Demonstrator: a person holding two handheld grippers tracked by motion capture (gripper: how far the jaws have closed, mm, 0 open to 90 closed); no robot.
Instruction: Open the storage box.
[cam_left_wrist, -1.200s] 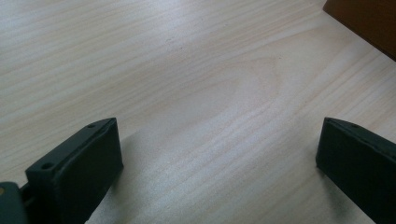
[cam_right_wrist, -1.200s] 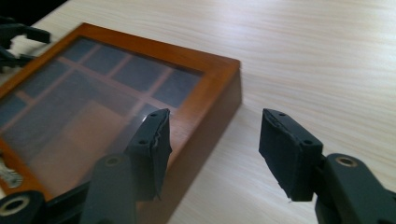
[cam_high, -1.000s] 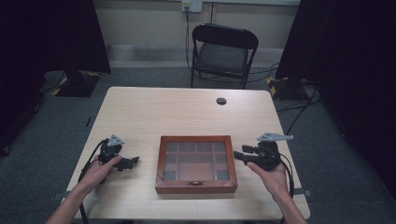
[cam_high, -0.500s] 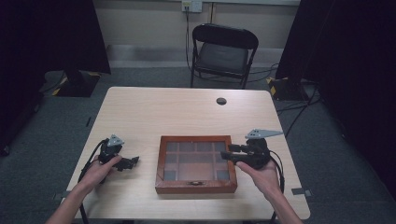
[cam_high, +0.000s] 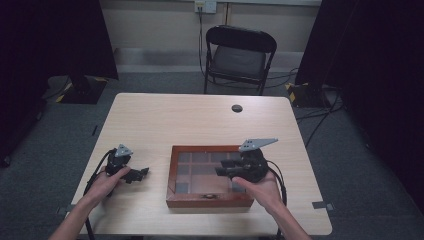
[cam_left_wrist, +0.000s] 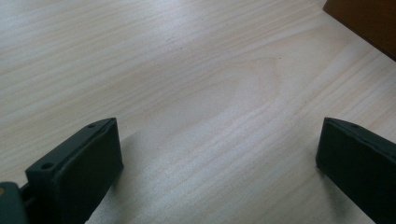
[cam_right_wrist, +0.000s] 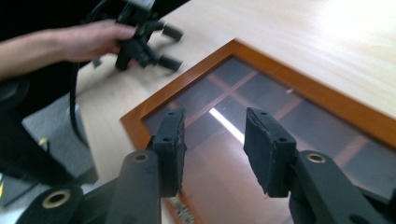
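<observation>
A shallow brown wooden box (cam_high: 172, 172) with a glass lid and several compartments lies at the table's front middle. My right gripper (cam_high: 222, 171) hovers above the box's right half and points left across the lid. In the right gripper view its jaws (cam_right_wrist: 212, 140) stand open; they have just been closing, with nothing between them, above the glass and the box frame (cam_right_wrist: 327, 107). My left gripper (cam_high: 142, 173) rests on the table left of the box. Its jaws (cam_left_wrist: 219, 149) are wide open over bare wood, with a box corner (cam_left_wrist: 369, 23) at the top right.
A black chair (cam_high: 240, 55) stands behind the table's far edge. A small black round cap (cam_high: 237, 108) sits in the table top near that edge. Cables trail from both grippers towards the front edge. The right gripper view also shows the other hand holding the left gripper (cam_right_wrist: 140, 42).
My right gripper has moved left from the table beside the box to above the box's right half, rising a little. The left hand and its gripper have stayed put.
</observation>
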